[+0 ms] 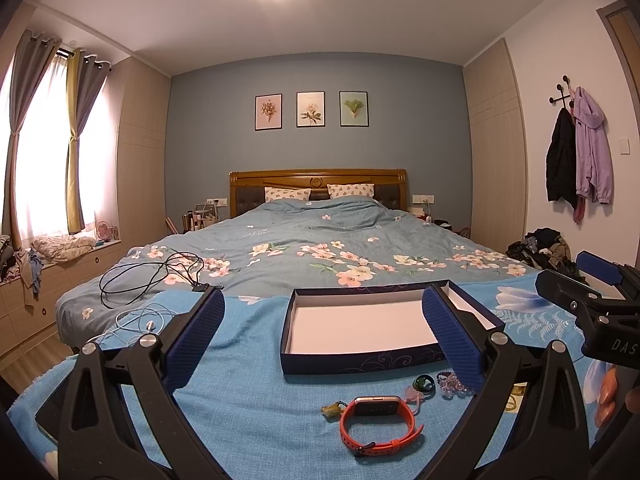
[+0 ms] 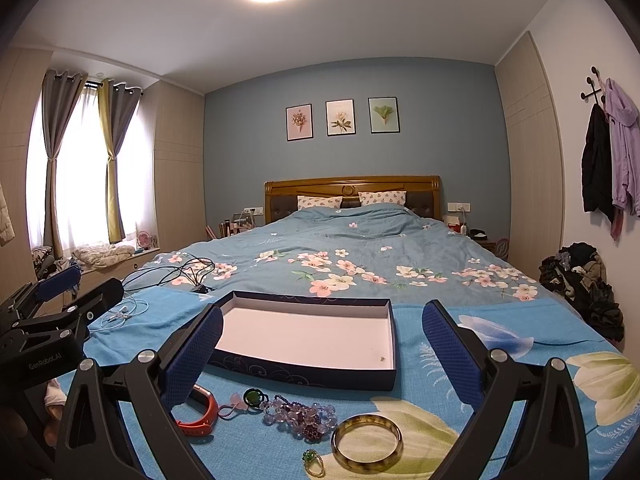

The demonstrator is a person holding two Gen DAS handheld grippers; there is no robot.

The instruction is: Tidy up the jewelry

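Observation:
An open dark blue box [image 1: 360, 356] with a white inside lies on a blue towel on the bed; it also shows in the right wrist view [image 2: 308, 372] and holds one tiny item. In front of it lie an orange-strapped watch [image 1: 376, 424], a green ring [image 1: 424, 383], purple beads [image 2: 298, 416], a yellow-brown bangle [image 2: 367, 444] and a small green-stone ring [image 2: 313, 462]. My left gripper [image 1: 324, 332] is open and empty above the watch. My right gripper [image 2: 322, 344] is open and empty above the beads and bangle.
Black cables [image 1: 152, 276] and a white cable [image 1: 136, 322] lie on the bed at the left. The floral duvet [image 1: 320, 248] stretches back to the wooden headboard. A pile of clothes [image 2: 580, 280] sits at the right.

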